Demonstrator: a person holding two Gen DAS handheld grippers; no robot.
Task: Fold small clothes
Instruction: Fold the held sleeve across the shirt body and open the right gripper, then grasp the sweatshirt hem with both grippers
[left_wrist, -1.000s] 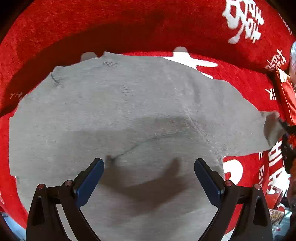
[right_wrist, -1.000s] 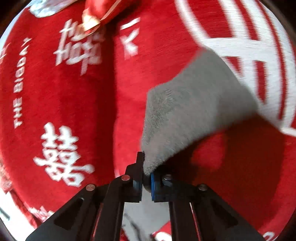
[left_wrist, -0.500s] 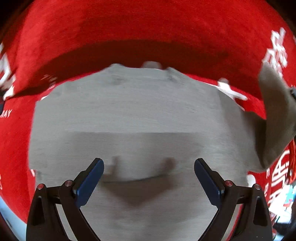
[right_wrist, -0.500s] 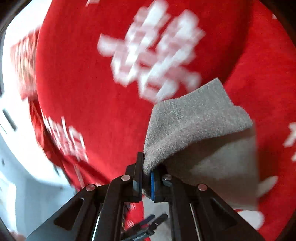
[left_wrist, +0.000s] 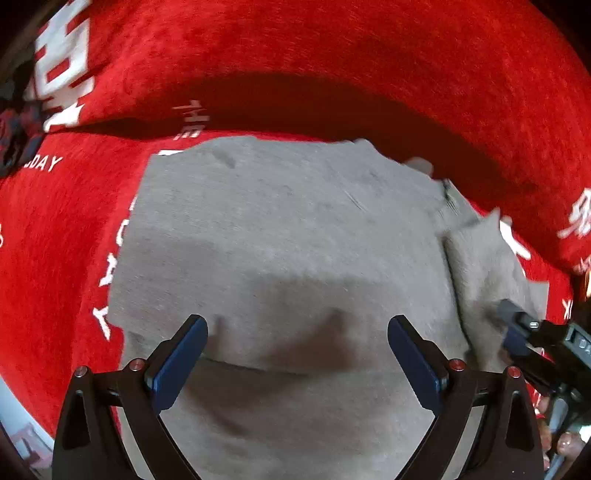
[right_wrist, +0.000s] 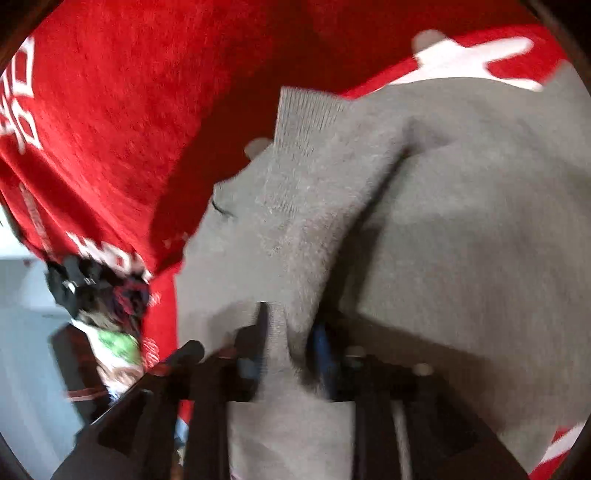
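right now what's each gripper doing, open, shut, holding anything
Left gripper: open wide above the grey sweater, holding nothing.
Right gripper: jaws opening, the folded sleeve between them, pads no longer pressing on it.

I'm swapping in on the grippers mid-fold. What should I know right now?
Left gripper: open, empty, hanging over the grey sweater.
Right gripper: fingers opening, the sleeve between them, not yet clear of it.
Sweater lies flat on the red blanket; that sleeve is folded in over the body.
Done: one sleeve folded in.
Left: draw the right gripper clear, then probably fold the rest; the other sleeve's state is not visible.
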